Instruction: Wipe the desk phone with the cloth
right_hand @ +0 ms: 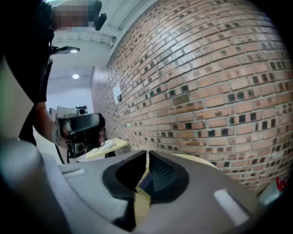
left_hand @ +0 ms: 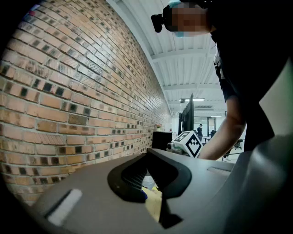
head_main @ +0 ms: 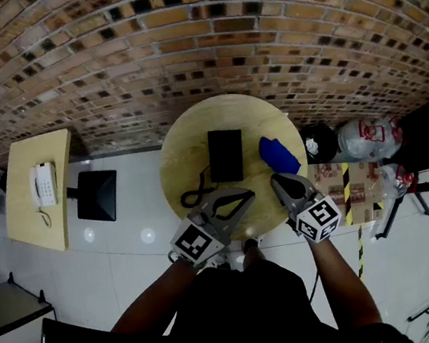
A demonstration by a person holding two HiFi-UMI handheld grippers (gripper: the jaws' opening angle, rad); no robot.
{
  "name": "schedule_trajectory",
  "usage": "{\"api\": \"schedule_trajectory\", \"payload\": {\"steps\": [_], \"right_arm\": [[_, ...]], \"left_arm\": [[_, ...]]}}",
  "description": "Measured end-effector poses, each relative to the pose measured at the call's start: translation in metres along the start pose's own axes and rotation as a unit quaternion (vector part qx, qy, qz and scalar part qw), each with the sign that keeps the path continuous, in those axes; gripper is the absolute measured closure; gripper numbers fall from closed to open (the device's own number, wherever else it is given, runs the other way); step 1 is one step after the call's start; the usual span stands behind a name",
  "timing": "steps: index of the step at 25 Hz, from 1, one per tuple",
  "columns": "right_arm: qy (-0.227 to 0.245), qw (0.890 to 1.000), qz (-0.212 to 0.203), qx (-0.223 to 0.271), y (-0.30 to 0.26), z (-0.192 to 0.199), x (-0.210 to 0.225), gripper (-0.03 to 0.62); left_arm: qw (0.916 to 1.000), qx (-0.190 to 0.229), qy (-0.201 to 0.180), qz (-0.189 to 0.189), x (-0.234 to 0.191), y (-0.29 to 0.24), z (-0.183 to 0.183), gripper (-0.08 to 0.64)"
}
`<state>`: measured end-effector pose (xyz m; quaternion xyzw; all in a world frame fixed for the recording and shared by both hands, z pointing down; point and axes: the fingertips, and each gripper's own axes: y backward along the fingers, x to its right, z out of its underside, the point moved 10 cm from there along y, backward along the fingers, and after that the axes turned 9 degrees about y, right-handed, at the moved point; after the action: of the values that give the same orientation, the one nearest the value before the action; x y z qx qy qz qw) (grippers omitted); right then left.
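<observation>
Cloth [head_main: 278, 154] lies just ahead of the right gripper [head_main: 278, 182], so I'd reach with that one. The left gripper [head_main: 247, 195] is farther. The cloth's long axis runs diagonally, beside the black phone [head_main: 226, 155]. Both grippers' fingers are pressed together, empty. Count: one cloth, one black phone on the round tabletop [head_main: 185, 143], one white phone [head_main: 43, 185] off left.

Heavy fisheye all round: the brick wall [head_main: 177, 42] bows hard in the head view, and both gripper views go black at the corners. The light is flat indoor stuff, with small glare spots on the floor tiles [head_main: 88, 235]. Up and right of the left gripper [left_hand: 147, 151] jaws a ceiling lamp [left_hand: 185, 99] blows out. Below the jaws the gripper body looks soft and shadowed.
</observation>
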<state>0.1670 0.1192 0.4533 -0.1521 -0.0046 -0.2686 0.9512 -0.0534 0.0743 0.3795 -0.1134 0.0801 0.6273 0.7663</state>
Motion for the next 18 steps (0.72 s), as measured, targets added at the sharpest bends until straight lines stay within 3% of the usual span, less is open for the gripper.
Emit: {"api": "schedule_trajectory", "payload": {"steps": [8, 14, 18], "right_arm": [[0.0, 0.997, 0.004, -0.071, -0.028, 0.053, 0.063, 0.566], [-0.007, 0.991, 0.008, -0.137, -0.053, 0.092, 0.099, 0.398], [0.008, 0.981, 0.006, -0.195, -0.073, 0.123, 0.121, 0.336]], "left_arm": [[1.0, -0.009, 0.002, -0.003, -0.018, -0.04, 0.01, 0.558], [0.9996, -0.014, 0.019, -0.013, -0.028, -0.059, 0.017, 0.558], [0.9993, -0.021, 0.023, -0.019, -0.034, -0.07, 0.024, 0.558]]}}
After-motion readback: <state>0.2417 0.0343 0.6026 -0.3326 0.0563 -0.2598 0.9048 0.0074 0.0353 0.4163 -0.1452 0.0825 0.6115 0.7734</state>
